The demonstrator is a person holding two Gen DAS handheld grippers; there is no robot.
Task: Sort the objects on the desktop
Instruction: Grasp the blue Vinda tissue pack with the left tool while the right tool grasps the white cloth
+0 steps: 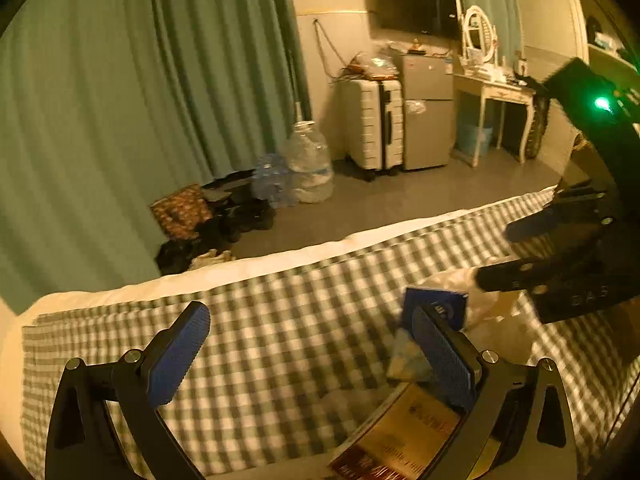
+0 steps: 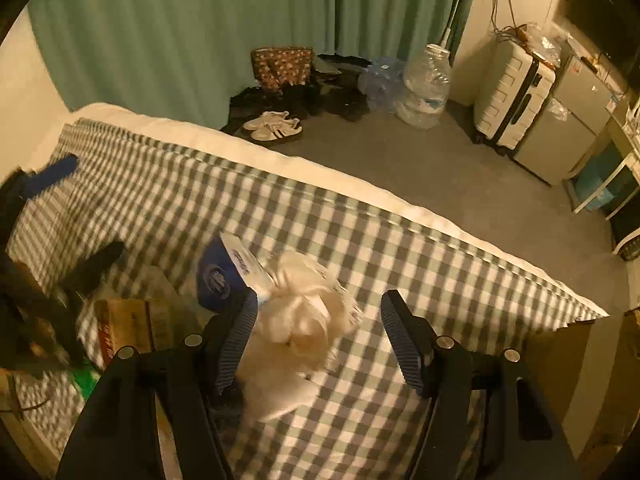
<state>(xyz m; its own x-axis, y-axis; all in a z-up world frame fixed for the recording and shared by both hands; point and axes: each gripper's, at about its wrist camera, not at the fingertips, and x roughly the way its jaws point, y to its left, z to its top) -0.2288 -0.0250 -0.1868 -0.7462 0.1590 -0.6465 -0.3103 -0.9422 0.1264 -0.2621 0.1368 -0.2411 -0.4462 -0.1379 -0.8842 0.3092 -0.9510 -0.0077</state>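
On the green-checked bedspread lie a blue box, a crumpled white plastic bag and a brown carton. My left gripper is open and empty, its right finger beside the blue box and above the carton. My right gripper is open, its fingers on either side of the white bag, with the blue box just past the left finger. The right gripper also shows in the left wrist view, open. The left gripper shows at the left edge of the right wrist view.
The bed's white edge drops to a grey floor. Beyond it are green curtains, a large water bottle, a white suitcase, a small fridge, a dressing table, shoes and a patterned bag.
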